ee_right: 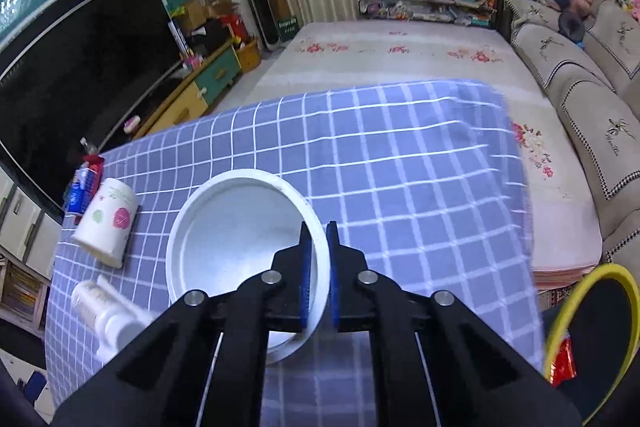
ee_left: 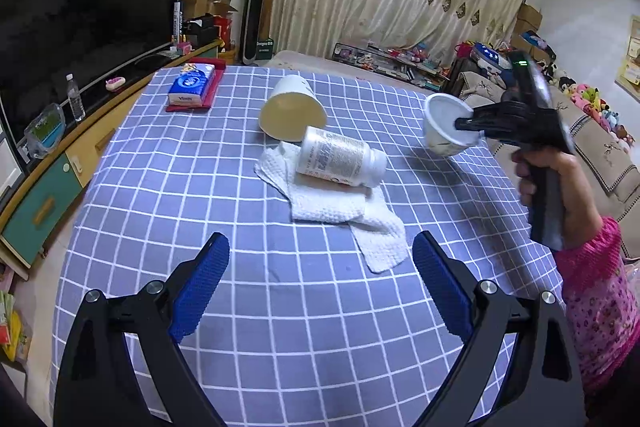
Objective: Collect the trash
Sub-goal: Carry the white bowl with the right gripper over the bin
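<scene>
My right gripper (ee_right: 319, 233) is shut on the rim of a white paper bowl (ee_right: 240, 247) and holds it above the checked tablecloth (ee_right: 400, 167). In the left wrist view the bowl (ee_left: 444, 123) hangs in the right gripper (ee_left: 464, 123) over the table's right side. A white bottle (ee_left: 340, 159) lies on its side on a crumpled white paper towel (ee_left: 340, 211). A paper cup (ee_left: 292, 111) lies tipped over behind them. My left gripper (ee_left: 320, 263) is open and empty, just short of the towel.
A tissue pack (ee_left: 192, 87) on a red tray sits at the table's far left corner. A yellow-rimmed bin (ee_right: 592, 339) with a red wrapper stands off the table's right side. A TV cabinet (ee_left: 60, 179) runs along the left; a sofa (ee_right: 580, 99) along the right.
</scene>
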A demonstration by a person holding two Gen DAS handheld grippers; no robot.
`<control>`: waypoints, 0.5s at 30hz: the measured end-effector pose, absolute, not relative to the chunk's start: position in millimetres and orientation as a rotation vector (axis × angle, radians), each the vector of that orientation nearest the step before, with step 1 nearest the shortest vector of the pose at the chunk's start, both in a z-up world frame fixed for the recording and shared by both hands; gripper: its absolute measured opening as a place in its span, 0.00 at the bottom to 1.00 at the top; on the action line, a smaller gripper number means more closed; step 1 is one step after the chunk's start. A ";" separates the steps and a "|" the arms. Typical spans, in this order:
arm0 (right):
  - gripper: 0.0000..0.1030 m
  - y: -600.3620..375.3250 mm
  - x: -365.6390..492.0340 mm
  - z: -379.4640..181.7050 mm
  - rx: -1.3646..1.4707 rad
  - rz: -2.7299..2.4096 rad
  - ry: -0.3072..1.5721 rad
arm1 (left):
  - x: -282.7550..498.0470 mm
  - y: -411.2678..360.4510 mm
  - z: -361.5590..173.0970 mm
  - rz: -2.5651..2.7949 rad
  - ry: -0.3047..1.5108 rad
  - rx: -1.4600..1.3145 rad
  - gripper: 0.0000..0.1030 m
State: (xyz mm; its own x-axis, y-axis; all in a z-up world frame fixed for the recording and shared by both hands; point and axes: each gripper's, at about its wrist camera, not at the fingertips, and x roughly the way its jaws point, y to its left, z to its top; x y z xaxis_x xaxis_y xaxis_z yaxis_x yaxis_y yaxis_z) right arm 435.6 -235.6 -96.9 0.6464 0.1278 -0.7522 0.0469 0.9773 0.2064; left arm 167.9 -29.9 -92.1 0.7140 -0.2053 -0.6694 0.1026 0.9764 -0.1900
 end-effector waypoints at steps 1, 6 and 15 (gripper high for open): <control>0.07 -242.6 423.4 -91.8 0.214 0.041 0.851 | 167.0 -33.0 -92.7 -0.178 0.759 -0.142 0.89; 0.07 -284.7 369.3 -80.6 0.242 -0.011 0.799 | 163.2 -50.6 -93.5 -0.215 0.758 -0.123 0.89; 0.07 -412.1 271.3 -109.1 0.325 -0.286 0.804 | 164.2 -83.9 -94.3 -0.265 0.766 -0.081 0.89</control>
